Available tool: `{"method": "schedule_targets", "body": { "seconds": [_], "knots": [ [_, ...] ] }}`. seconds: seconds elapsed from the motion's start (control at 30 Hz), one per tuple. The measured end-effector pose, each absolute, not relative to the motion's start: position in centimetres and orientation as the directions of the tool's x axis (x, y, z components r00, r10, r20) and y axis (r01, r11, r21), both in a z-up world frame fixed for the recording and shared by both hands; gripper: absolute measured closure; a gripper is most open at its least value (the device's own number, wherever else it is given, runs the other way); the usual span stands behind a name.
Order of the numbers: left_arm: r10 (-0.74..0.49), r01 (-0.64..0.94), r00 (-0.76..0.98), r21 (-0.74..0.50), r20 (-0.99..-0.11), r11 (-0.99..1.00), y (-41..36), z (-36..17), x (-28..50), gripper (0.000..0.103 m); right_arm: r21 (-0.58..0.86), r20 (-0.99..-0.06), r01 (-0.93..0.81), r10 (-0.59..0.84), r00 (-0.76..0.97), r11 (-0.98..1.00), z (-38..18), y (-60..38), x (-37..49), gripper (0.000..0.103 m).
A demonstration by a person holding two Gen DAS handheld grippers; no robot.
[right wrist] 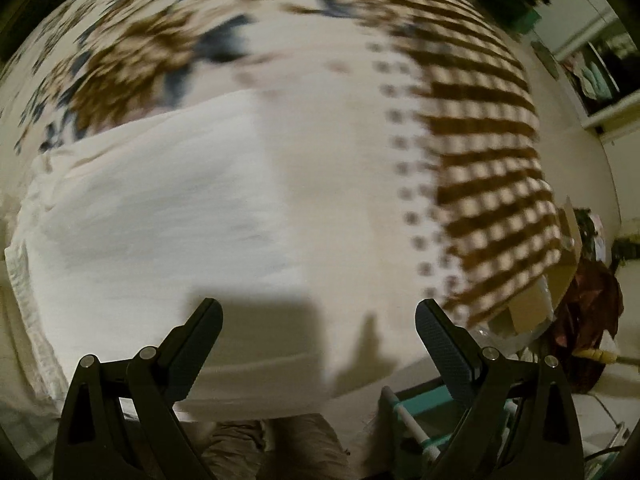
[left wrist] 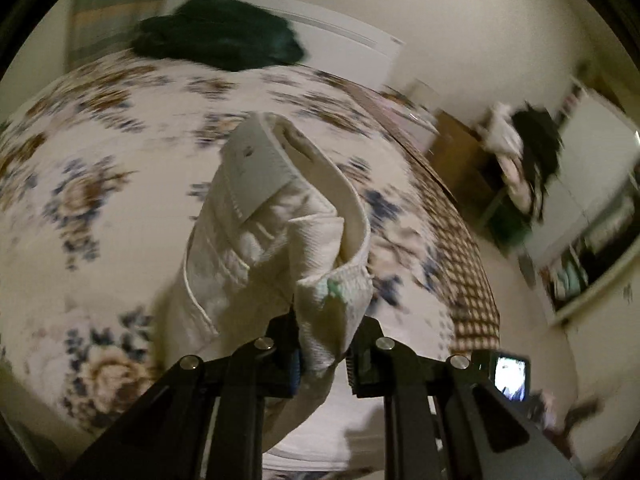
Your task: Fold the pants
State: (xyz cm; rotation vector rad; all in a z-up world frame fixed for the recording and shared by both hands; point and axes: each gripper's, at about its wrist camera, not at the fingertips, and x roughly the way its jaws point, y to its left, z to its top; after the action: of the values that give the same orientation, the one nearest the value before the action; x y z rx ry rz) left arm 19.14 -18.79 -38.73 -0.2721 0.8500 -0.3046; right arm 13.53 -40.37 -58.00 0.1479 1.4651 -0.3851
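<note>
White pants (left wrist: 276,216) hang lifted over a floral bedspread (left wrist: 80,184). My left gripper (left wrist: 326,336) is shut on the pants' waistband, which rises away from the fingers with a paper tag showing. In the right wrist view the pants (right wrist: 152,208) lie flat on the bed, a leg spreading left. My right gripper (right wrist: 320,320) is open and empty just above the fabric near the bed's front edge. Both views are motion-blurred.
A dark green garment (left wrist: 216,40) lies at the far side of the bed. A brown checked blanket (right wrist: 492,152) covers the bed's right side. A chair piled with clothes (left wrist: 524,160) and shelves stand to the right. Clutter and a cardboard box (right wrist: 560,280) sit beside the bed.
</note>
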Motion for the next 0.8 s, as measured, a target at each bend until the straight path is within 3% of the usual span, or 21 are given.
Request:
{"method": "schedule_targets", "body": {
  "seconds": [0.33,0.47,0.57,0.73,0.8],
  "knots": [
    [-0.411,0.384,0.382,-0.263,-0.827,0.885,-32.4,-47.4,16.6,0.090,-0.137,-0.986,0.477,-0.165,0.017,0.868,-58.2,-48.9,10.7,0.004],
    [-0.361,0.368,0.280,-0.247,-0.890,0.896,-33.5,-49.8,17.0,0.085,-0.106,-0.990,0.511,-0.140,0.027,0.853,-57.7,-50.5,9.9,0.004],
    [-0.354,0.340,0.242,-0.262,-0.903,0.903,-33.1,-48.8,17.3,0.082,-0.013,-0.995,0.539,-0.064,0.076,0.842,-57.4,-52.0,9.8,0.004],
    [-0.411,0.305,0.273,-0.327,-0.870,0.895,-30.0,-44.3,16.7,0.027,0.265,-0.959,0.528,0.166,0.228,0.807,-56.0,-53.6,10.8,0.004],
    [-0.401,0.287,0.328,-0.314,-0.855,0.905,-27.7,-42.6,16.5,0.024,0.351,-0.932,0.486,0.249,0.263,0.800,-55.4,-53.1,11.7,0.004]
  ]
}}
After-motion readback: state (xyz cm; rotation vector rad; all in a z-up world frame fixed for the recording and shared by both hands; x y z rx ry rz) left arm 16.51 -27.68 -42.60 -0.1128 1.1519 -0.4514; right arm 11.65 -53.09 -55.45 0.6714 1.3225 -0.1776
